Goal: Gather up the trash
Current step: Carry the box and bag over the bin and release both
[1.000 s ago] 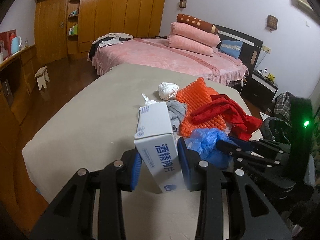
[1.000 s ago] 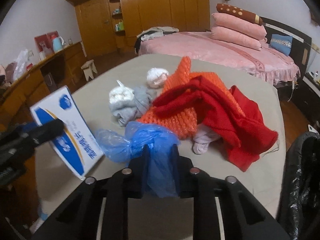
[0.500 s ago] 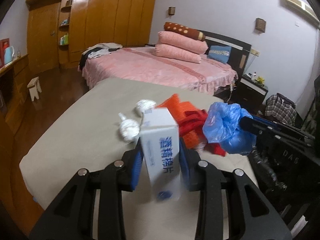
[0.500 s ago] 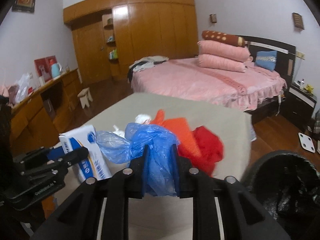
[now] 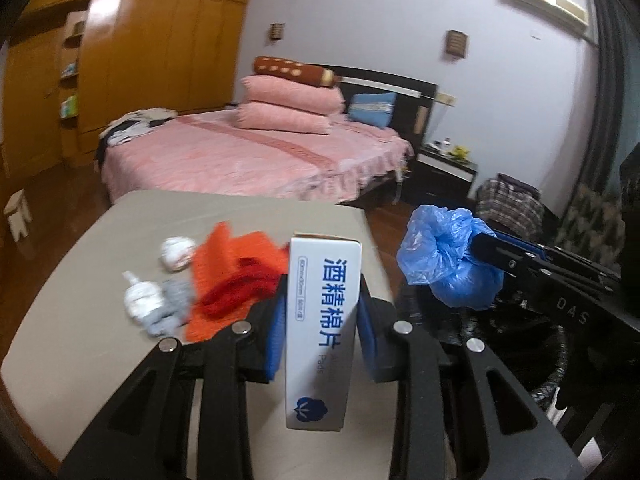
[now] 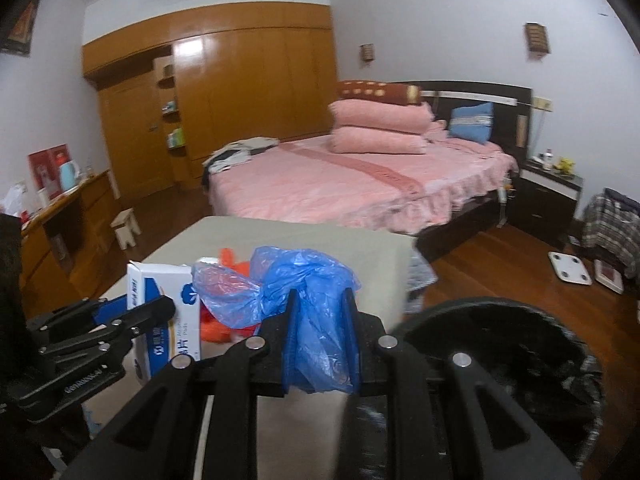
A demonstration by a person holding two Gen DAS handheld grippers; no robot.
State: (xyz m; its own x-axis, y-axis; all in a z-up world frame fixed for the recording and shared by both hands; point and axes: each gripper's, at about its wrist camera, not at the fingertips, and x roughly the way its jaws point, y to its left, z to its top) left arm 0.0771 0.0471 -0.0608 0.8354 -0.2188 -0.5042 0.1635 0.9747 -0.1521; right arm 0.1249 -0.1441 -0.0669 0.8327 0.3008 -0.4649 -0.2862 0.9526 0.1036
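Behind the blue bag (image 6: 308, 300), orange cloth (image 6: 236, 268) mostly hidden, blurred.

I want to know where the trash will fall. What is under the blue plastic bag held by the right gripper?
Under the blue plastic bag, held by the right gripper, sits a bin with a black liner. Its inside is too dark to show contents.

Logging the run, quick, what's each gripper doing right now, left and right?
Left gripper: closed on the white alcohol pads box.
Right gripper: closed on the crumpled blue plastic bag, beside the black-lined trash bin.
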